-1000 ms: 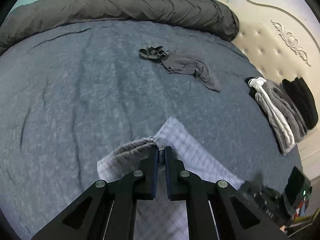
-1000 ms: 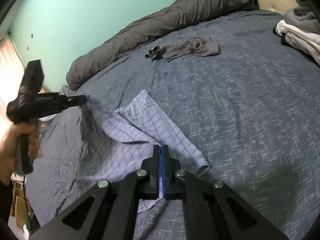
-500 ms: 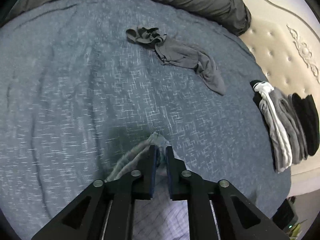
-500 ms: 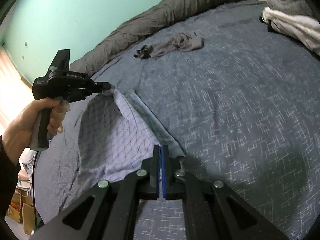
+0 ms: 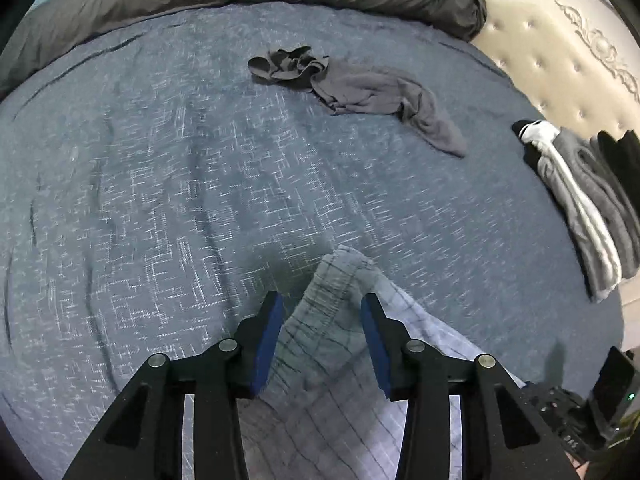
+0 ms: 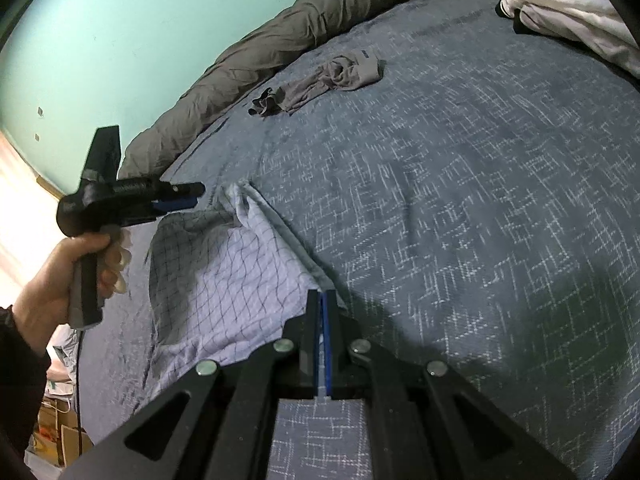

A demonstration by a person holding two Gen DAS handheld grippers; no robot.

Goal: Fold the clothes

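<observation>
Since the earlier frames your left tongs (image 5: pixel 322 330) have just been opening, dropping the waistband of the checked shorts (image 5: pixel 340 280), now lying loose between their parted pads at lower centre. Your right tongs (image 6: pixel 322 312) are pinching shut on the other corner. Lay that edge flat on the bed (image 5: pixel 200 184) before releasing.

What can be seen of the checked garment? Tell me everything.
The checked garment is thin, pale lilac cloth with dark grid lines, lying rumpled on the blue bedspread. Its gathered waistband lies between the left gripper's just-opened jaws, unpinched. The right gripper is shut on its other edge.
</observation>
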